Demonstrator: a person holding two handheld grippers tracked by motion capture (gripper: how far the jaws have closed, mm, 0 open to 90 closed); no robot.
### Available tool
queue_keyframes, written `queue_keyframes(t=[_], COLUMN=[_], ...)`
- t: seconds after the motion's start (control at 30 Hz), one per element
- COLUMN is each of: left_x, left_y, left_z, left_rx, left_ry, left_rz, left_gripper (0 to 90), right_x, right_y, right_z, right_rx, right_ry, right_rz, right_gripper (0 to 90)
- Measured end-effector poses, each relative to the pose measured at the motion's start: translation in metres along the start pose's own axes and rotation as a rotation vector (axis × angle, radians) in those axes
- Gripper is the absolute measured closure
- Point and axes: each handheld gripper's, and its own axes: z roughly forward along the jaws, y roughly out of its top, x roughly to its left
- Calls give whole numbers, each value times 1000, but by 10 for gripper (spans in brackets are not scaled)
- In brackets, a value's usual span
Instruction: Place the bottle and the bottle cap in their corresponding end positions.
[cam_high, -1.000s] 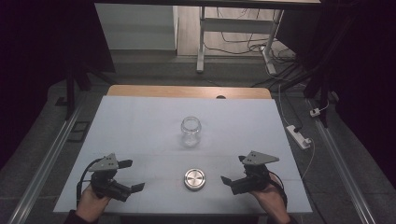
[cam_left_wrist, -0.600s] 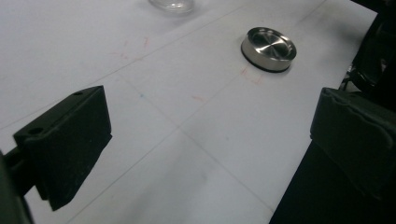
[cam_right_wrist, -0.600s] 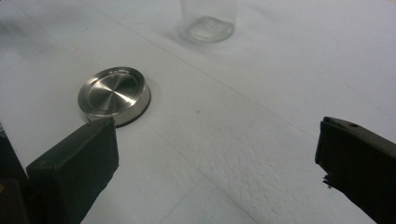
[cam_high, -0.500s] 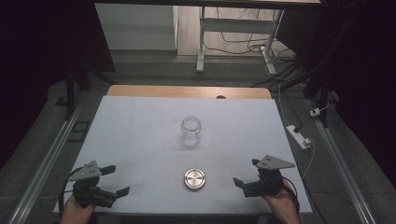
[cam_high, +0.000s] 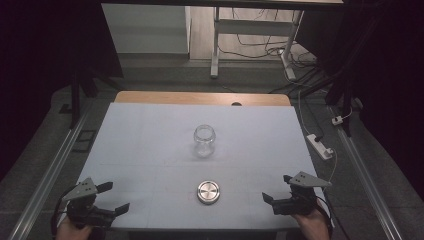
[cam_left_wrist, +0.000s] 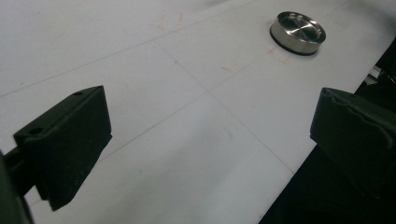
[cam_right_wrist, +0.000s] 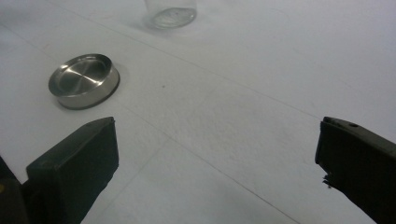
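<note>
Round brushed-steel lid (cam_high: 208, 192), clear rounded glass jar (cam_high: 204, 140), matte white table (cam_high: 150, 135).

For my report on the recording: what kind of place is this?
Probably a lab or workshop test bench: a white-covered table under dark surroundings, loose cables on the floor, and a power strip beside the table.

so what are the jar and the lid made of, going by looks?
Jar: clear glass by the look, since the table shows through it and the rim catches glints; clear plastic can't be ruled out. Lid: metal, probably brushed steel or aluminium, with a silver sheen, fine circular marks inside and a dark band round its base in the left gripper view, perhaps a seal.
</note>
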Motion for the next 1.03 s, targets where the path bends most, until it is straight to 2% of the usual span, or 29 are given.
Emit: queue_keyframes(t=[0.27, 0.57, 0.7, 0.83, 1.03], left_x=[4, 9, 9, 8, 9], left_y=[-9, -19, -20, -21, -21], left_z=[-5, -7, -8, -9, -7], left_rx=[17, 35, 34, 65, 82], left_ry=[37, 55, 60, 88, 82], left_rz=[-17, -42, -50, -52, -56], left_gripper=[0, 0, 0, 0, 0], right_x=[-7, -13, -14, -14, -14], right_y=[-12, -27, -31, -32, -32], right_z=[-8, -13, -14, -15, -13], right_rx=[9, 43, 62, 66, 85], right_ry=[-36, -79, -87, -90, -94], right_rz=[27, 51, 56, 61, 49], right_gripper=[0, 0, 0, 0, 0])
